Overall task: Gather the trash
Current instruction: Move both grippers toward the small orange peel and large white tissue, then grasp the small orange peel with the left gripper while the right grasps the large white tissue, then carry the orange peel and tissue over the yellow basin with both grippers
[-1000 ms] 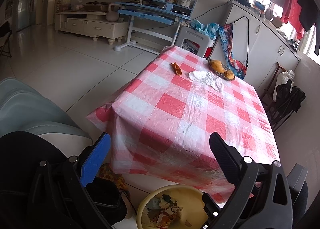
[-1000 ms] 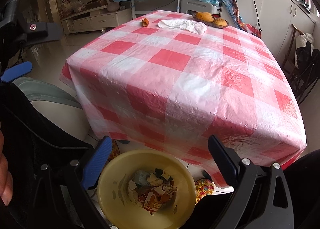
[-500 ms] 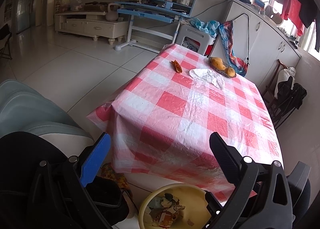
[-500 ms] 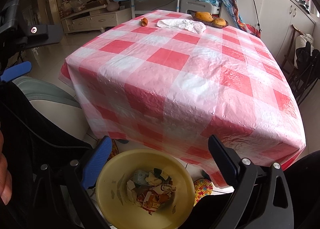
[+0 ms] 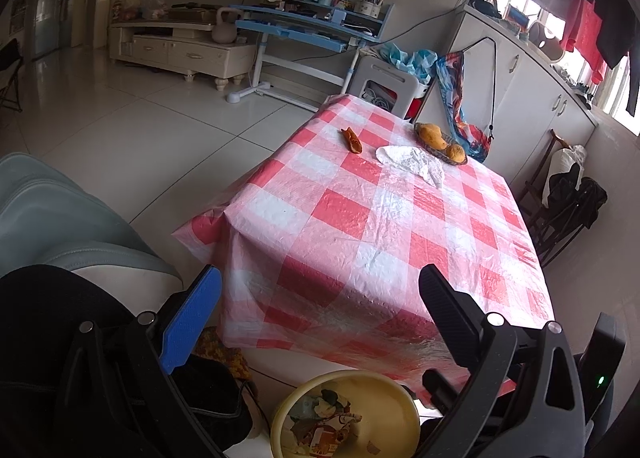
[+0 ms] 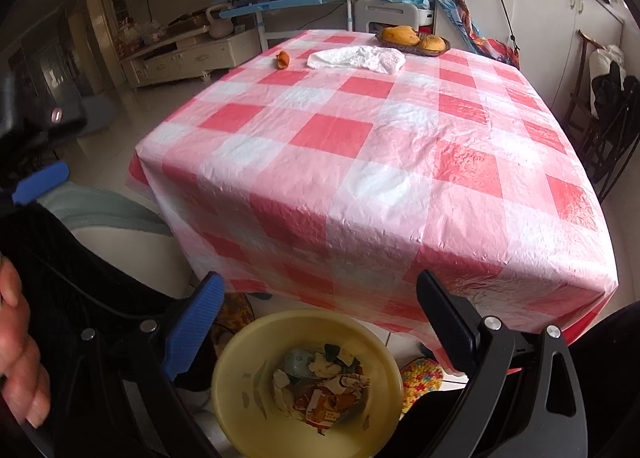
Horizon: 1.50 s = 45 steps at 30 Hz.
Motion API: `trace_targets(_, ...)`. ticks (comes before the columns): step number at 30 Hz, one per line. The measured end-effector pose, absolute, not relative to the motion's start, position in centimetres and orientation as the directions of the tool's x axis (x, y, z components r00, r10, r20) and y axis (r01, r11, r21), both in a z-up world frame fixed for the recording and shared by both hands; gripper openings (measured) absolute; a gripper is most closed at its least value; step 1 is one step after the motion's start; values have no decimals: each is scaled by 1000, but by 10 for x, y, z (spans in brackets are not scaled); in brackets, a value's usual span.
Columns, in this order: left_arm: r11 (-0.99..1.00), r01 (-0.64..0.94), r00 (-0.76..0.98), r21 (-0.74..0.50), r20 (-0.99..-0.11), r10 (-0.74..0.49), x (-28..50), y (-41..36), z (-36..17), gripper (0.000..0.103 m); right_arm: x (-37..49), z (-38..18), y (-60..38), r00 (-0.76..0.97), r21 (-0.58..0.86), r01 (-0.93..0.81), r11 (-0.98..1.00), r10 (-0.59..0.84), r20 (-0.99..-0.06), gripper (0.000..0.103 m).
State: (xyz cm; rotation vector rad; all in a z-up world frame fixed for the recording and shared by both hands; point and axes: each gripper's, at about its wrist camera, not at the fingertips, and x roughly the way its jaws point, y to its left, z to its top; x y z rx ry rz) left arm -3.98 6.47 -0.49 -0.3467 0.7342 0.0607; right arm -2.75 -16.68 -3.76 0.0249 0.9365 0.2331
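The left gripper is spread wide and holds nothing, its blue-padded finger on one side and black finger on the other. Just below it stands the yellow bin, with torn paper and wrappers lying in its bottom. Ahead of the gripper is the counter under a red-and-white checked cloth, whose near edge hangs down close in front of the fingers. Far ahead on the counter, toward its back edge, lie an orange peel, a crumpled white bag to the right of the peel, and a basket of orange fruit just beyond the bag.

The right gripper is also spread wide and empty. The bin sits directly beneath it, between the two fingers in view, with the scraps inside. The counter fills the view ahead; the peel, bag and basket rest well away at its far end. At the left edge a hand shows, and above it part of the left gripper, a blue pad, is visible
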Motion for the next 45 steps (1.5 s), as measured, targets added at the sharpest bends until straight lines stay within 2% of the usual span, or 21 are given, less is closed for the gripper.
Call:
trace_targets(4, 936, -183, 774, -299, -631, -51, -48, 69, 4, 96, -7, -15, -180, 616, 188, -152, 970, 241, -750, 93)
trace_targets(11, 928, -246, 792, -281, -610, 26, -29, 93, 28, 96, 70, 5, -190, 650, 202, -130, 971, 238, -722, 93)
trace_targets(19, 929, -297, 760, -222, -644, 89, 63, 111, 45, 96, 183, -10, -193, 610, 222, -83, 972, 226, -760, 93)
trace_targets(27, 961, -242, 699, -133, -711, 78, 182, 89, 21, 96, 276, -35, -167, 553, 192, -99, 976, 214, -805, 93)
trace_targets(31, 970, -217, 652, -113, -756, 58, 227, 75, -7, 96, 299, -51, -160, 514, 148, -117, 982, 187, -837, 93)
trace_targets(34, 979, -188, 622, -80, -781, 56, 254, 59, -29, 96, 302, -57, -162, 520, 94, -157, 983, 163, -838, 88)
trace_targets(37, 983, -175, 606, -57, -793, 62, 278, 47, -44, 95, 298, -58, -161, 538, 34, -237, 971, 160, -828, 78)
trace_targets(39, 986, -163, 600, -41, -797, 66, 291, 38, -52, 95, 295, -56, -164, 545, 32, -270, 962, 180, -819, 55)
trace_targets(40, 987, -158, 593, -18, -801, 80, 298, 32, -57, 95, 294, -55, -167, 546, 34, -279, 960, 187, -816, 48)
trace_targets(42, 989, -145, 574, 8, -814, 90, 307, 26, -66, 90, 293, -53, -172, 543, 43, -284, 958, 197, -816, 20)
trace_targets(44, 992, -123, 570, 14, -818, 82, 310, 22, -70, 60, 291, -52, -181, 527, 87, -274, 958, 226, -819, 9)
trace_targets(45, 996, -86, 580, -6, -813, 45, 310, 20, -69, 45, 291, -52, -186, 517, 124, -269, 955, 252, -818, 9)
